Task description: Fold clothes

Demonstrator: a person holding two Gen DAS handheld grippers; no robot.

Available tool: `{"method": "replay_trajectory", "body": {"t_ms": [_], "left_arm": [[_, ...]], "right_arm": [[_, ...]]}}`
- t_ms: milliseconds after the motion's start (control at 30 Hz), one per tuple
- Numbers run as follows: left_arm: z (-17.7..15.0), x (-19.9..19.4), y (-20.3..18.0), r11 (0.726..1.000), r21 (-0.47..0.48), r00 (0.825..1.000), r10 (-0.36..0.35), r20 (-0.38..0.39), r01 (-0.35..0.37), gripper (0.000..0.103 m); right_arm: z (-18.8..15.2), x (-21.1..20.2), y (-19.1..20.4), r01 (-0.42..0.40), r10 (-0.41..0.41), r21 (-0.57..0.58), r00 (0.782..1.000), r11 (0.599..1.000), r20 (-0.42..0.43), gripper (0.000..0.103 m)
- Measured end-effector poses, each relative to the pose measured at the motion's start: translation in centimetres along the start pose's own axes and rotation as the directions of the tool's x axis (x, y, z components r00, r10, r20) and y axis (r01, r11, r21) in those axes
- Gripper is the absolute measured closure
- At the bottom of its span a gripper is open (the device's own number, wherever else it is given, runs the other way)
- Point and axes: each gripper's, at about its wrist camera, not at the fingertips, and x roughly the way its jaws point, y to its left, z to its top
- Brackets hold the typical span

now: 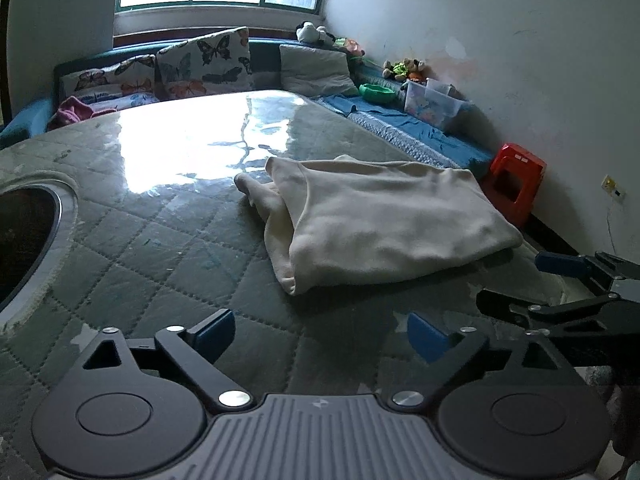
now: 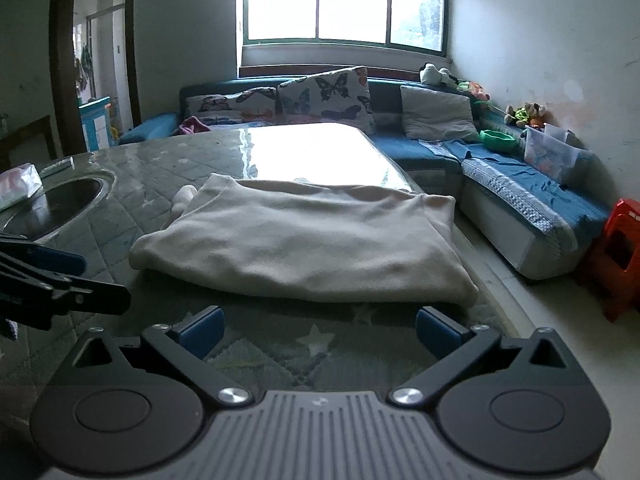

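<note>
Right up close, the right gripper is hovering with its blue pads spread wide and nothing between them, and the left gripper is doing the same, jaws apart and empty, just above the quilted table cover. Straight out at twelve o'clock from the right tool, the cream garment is lying on the table, already doubled over into a rough rectangle, with a loose bit poking out at its ten o'clock corner. From the left tool it is sitting at one o'clock. I'm judging the fold well along: it may be awaiting another fold, or sitting finished.
</note>
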Motion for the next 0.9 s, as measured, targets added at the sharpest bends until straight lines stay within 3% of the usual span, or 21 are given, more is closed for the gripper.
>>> {"method": "replay_trajectory", "body": {"t_ms": [133,900], "left_arm": [[-0.3,-0.6,0.1,1.000,0.005,1.000,-0.002,0.013,0.002,0.000],[-1.9,-2.7,-1.0,0.999,0.042,1.000,0.001,0.026,-0.002,0.000]], "right_arm": [[-0.3,-0.4,0.2,0.020,-0.020,0.007,1.000,1.000,0.005,0.000],[-1.2,-2.3,1.6,0.053,-0.054,0.039,0.998,0.998,0.028,0.000]]}}
